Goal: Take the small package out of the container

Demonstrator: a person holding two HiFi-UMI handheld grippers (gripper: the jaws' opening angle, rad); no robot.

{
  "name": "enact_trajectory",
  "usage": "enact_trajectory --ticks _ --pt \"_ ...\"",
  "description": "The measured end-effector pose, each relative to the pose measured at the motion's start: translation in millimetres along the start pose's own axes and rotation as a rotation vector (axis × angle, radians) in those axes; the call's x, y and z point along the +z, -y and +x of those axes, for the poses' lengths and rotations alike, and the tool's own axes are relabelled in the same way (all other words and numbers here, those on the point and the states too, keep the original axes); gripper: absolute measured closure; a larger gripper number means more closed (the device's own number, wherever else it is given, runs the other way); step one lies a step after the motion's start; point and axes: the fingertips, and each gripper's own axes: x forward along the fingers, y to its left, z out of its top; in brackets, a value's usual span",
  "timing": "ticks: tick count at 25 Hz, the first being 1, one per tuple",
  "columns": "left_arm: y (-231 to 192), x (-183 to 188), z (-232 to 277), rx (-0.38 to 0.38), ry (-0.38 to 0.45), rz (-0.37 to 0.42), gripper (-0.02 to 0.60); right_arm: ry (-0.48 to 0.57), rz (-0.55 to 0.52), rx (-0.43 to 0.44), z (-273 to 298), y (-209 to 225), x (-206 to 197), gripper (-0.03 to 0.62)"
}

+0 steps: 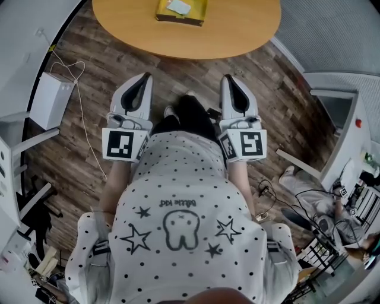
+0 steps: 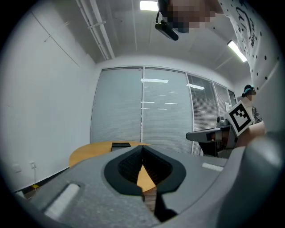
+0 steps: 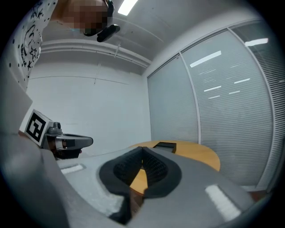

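Now | left tongs (image 2: pixel 142 149) closed, empty | right tongs (image 3: pixel 142 150) likewise | only head view shows package (image 1: pixel 179 7) in container (image 1: pixel 178 20)

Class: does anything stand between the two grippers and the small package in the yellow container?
Nothing visible does. Only bare floor and open tabletop separate the left gripper and right gripper from the container; the package lies uncovered in it.

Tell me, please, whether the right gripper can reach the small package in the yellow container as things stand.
Probably not yet: the right gripper is shut and held short of the table. Nothing blocks the way to the small package, lying uncovered in the container.
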Motion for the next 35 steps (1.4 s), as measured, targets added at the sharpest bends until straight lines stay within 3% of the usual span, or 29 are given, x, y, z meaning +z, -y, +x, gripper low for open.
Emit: enact_trajectory --ticks 11,20,27,35 --pt "-28.2 -4.5 33.0 0.069 -0.007 -0.006 0.572 -0.009 0.027 0.063 50.2 15.4 -4.8 0.591" --pt "-54.9 -3.8 112.9 0.083 -0.031 -0.006 0.572 -0.05 0.051 0.073 120.7 68.0 -8.8 0.591" --pt "-80.6 5.4 176.7 0.125 -0.025 -0.005 0.572 -0.059 0.043 0.131 189.5 102.8 1.3 0.591" --pt "-97.7 -0.6 214.4 0.191 -0.034 -0.016 0.572 -0.081 0.037 0.195 237.5 123.8 -4.5 0.591"
